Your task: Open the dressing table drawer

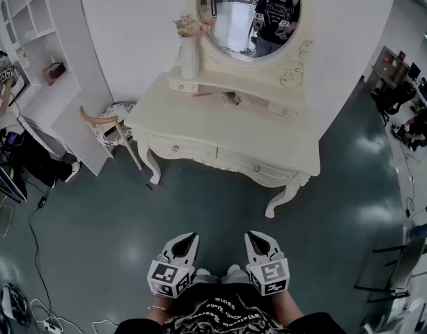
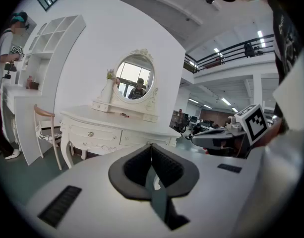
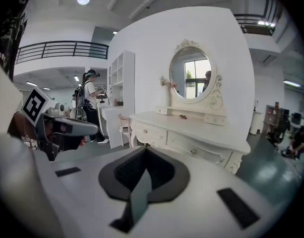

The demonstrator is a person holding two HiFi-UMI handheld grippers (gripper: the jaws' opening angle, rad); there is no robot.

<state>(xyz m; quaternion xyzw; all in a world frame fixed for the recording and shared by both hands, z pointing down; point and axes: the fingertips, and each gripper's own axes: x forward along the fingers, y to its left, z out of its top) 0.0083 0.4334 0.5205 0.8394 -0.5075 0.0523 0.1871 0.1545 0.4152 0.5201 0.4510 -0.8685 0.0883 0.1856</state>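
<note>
The cream dressing table (image 1: 220,127) stands ahead against the white wall, with an oval mirror (image 1: 251,12) on top. Two drawers sit shut in its front: the left drawer (image 1: 175,148) and the right drawer (image 1: 255,167), each with a small knob. Both drawers also show in the left gripper view (image 2: 90,134) and the right gripper view (image 3: 194,151). My left gripper (image 1: 190,239) and right gripper (image 1: 253,237) are held side by side low in the head view, well short of the table. Both are shut with nothing between the jaws (image 2: 151,145) (image 3: 143,148).
A wooden chair (image 1: 105,127) stands left of the table beside a white shelf unit (image 1: 39,54). A vase of flowers (image 1: 189,47) and small items sit on the tabletop. Cables (image 1: 32,242) lie on the dark floor at left. People and desks are off to both sides.
</note>
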